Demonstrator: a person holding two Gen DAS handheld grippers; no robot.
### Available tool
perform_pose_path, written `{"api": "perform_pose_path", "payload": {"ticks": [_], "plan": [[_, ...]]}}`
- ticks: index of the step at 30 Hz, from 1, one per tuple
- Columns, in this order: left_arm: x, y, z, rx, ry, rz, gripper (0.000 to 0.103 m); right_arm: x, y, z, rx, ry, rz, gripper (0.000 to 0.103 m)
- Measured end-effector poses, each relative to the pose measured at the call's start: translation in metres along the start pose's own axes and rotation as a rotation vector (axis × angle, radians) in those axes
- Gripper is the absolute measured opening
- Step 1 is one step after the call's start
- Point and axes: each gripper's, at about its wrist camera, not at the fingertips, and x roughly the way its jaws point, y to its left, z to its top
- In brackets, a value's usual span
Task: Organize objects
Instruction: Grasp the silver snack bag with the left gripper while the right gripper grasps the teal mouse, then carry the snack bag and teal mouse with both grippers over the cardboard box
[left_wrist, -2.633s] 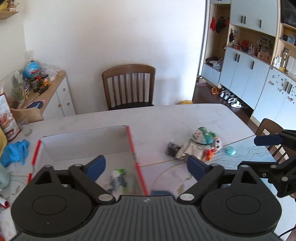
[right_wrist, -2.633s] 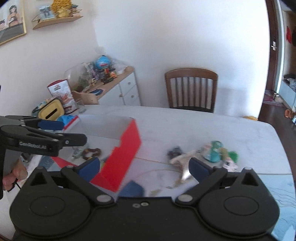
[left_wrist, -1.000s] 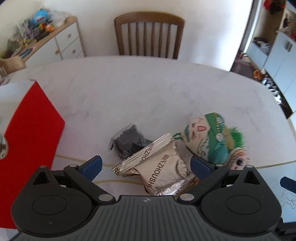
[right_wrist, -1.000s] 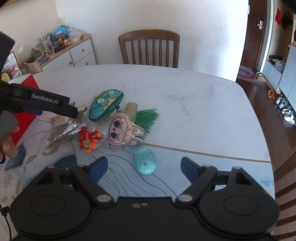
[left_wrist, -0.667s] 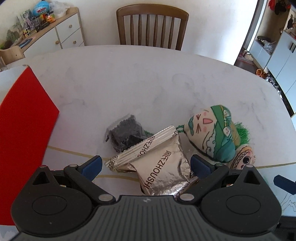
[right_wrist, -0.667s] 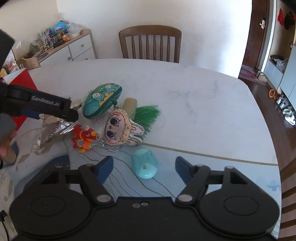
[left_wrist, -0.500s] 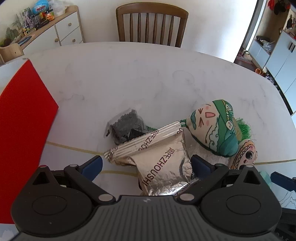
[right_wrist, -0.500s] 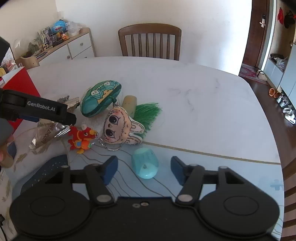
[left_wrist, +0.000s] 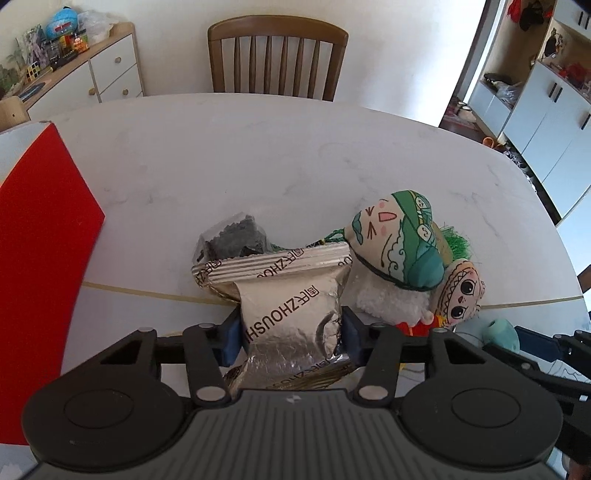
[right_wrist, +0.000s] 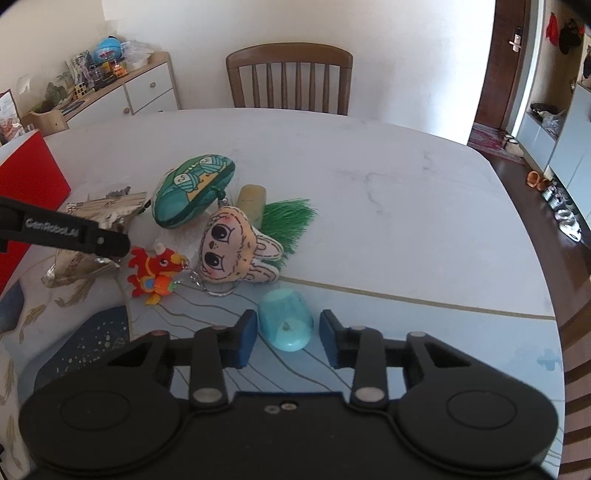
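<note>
left wrist view: left gripper (left_wrist: 290, 334) low over the white marble table (left_wrist: 258, 155), pointed forward and down; both blue pads press the sides of the crinkled silver foil snack packet (left_wrist: 291, 317), so it's clamped on it. packet lies on the table, its sealed end over a small clear bag of dark bits (left_wrist: 232, 240). green-and-cream embroidered pouch (left_wrist: 399, 243) just right of the packet, big-eyed plush face keychain (left_wrist: 460, 293) beside that. red box wall (left_wrist: 40, 236) at left.

right wrist view: right gripper (right_wrist: 288, 334) level near the table, pads straddling the small turquoise plastic cup (right_wrist: 286, 325) lying on its side; gaps show both sides, so jaws are apart, not gripping. red plush dragon keychain (right_wrist: 155, 273) left of it.
</note>
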Motion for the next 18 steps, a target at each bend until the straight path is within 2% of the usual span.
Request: {"api": "perform_pose_path", "payload": {"ticks": [7,18], "plan": [[-0.014,0.008,-0.006,-0.005,-0.010,-0.018,0.051,-0.008,0.002,-0.001,0.025,0.005,-0.003,0.030],[-0.068,0.021,-0.019,0.044,-0.038,-0.075,0.051,-0.058,0.034,0.004,0.012,-0.030,0.046,0.030]]}}
